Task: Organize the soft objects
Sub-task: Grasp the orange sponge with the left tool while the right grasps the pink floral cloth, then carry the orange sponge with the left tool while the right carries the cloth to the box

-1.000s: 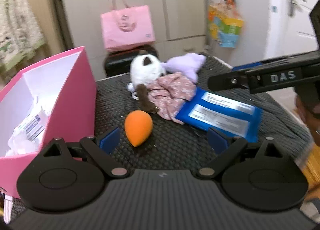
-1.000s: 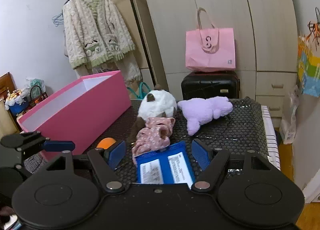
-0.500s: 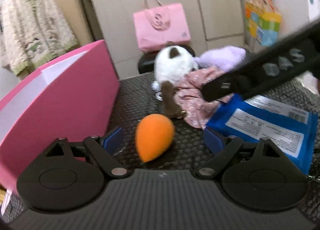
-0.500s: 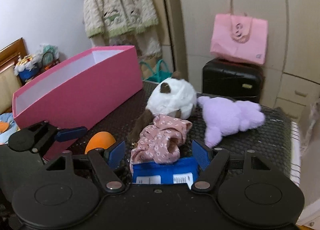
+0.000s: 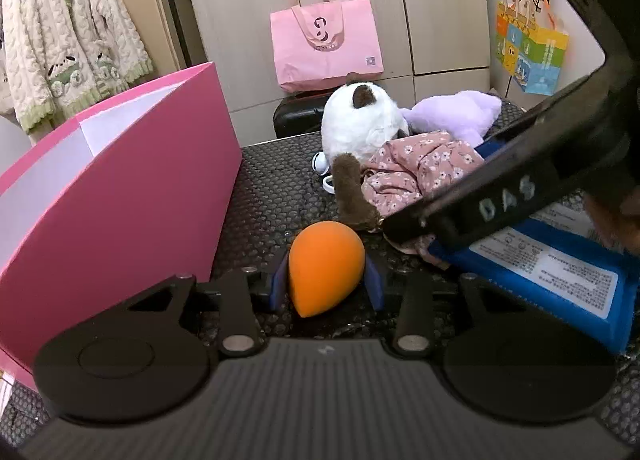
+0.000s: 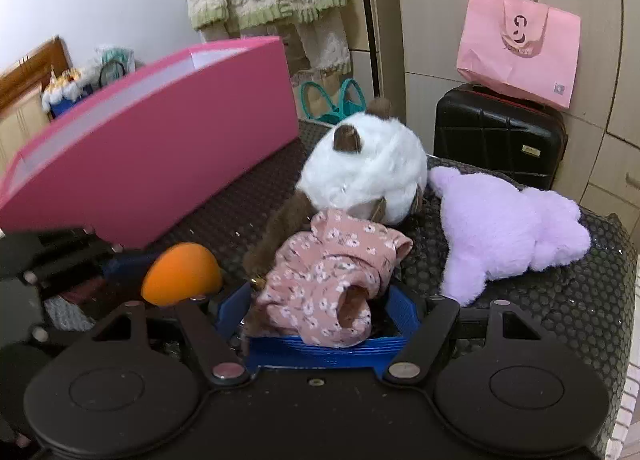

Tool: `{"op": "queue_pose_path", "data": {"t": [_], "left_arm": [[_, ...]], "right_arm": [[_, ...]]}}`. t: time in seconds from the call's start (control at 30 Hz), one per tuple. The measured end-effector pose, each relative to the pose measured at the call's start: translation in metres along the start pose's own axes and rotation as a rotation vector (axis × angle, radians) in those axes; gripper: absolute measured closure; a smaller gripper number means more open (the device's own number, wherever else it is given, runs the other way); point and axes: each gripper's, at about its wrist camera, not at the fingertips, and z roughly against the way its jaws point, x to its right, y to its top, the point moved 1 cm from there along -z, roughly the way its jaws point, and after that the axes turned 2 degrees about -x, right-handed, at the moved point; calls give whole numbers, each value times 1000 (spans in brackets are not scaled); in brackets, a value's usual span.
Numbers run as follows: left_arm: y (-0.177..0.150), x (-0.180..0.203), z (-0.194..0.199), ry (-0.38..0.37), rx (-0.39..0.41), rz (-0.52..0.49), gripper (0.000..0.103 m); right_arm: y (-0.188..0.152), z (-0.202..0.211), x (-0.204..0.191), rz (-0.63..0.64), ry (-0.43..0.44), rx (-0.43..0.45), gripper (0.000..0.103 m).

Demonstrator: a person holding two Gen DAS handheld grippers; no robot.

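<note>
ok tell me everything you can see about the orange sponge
The orange sponge is a smooth, matte, egg-shaped foam piece, plain orange with no markings. It lies on the black bumpy mat, pointed end toward the left wrist camera, beside the pink box. The left tongs are closing, their blue pads against its two sides. A plush toy's brown paw lies just beyond it, apparently not touching.
</note>
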Motion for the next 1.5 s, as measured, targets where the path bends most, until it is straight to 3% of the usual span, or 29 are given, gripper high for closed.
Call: {"op": "queue_pose_path", "data": {"t": [0.17, 0.23, 0.37, 0.4, 1.1, 1.5], "left_arm": [[-1, 2, 0, 5, 8, -25, 65], [-2, 2, 0, 6, 12, -28, 65], [-3, -1, 3, -9, 13, -12, 66], [-4, -1, 4, -10, 15, -14, 66], [-4, -10, 31, -162, 24, 54, 66], [-13, -24, 45, -254, -36, 96, 66]], "right_arm": [[-5, -1, -14, 100, -65, 3, 30], [-5, 2, -17, 127, -69, 6, 41], [-6, 8, -20, 136, -55, 16, 81], [-6, 9, -20, 131, -58, 20, 84], [-24, 64, -29, -34, -87, 204, 88], [-52, 75, -44, -121, -104, 175, 86]]}}
